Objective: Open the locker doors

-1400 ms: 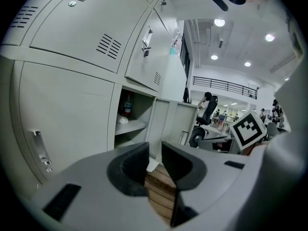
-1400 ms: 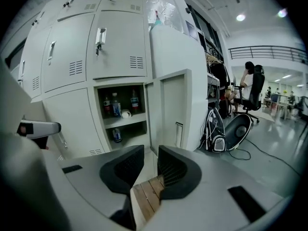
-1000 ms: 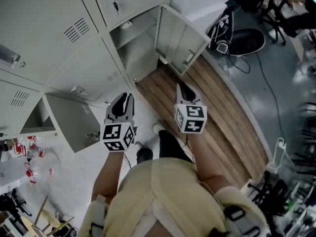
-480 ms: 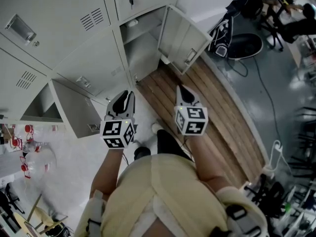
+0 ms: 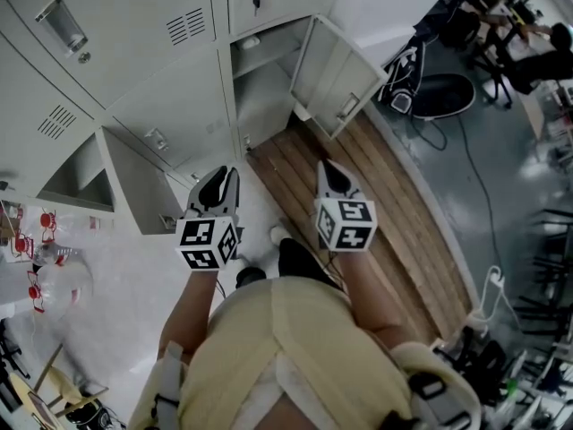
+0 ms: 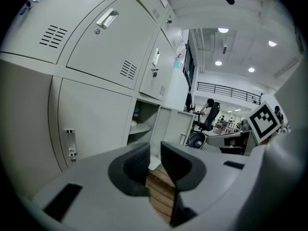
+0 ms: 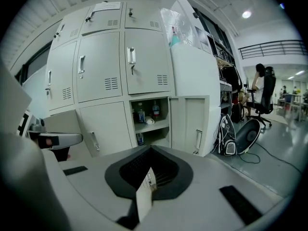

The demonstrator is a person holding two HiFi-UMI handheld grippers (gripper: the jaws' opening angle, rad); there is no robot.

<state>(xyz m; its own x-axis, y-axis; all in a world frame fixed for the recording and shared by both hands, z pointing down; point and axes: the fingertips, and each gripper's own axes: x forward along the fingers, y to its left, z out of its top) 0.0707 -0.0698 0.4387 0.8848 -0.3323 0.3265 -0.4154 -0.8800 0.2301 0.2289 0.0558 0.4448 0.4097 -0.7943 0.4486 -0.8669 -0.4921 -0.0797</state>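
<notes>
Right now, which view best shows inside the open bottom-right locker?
The right gripper view: it faces the open locker squarely, showing bottles on its shelf. The head view sees the open locker steeply from above; the left gripper view only obliquely.

No words, numbers or brand names can be read anywhere you look. The left gripper [image 5: 220,189] and right gripper [image 5: 332,177] carry only black-and-white square code patterns. Up and left of the open locker [image 7: 163,129], a paper sheet [image 7: 107,6] bears print too small to read. The labels on the bottles [image 7: 156,110] inside it are likewise illegible.
</notes>
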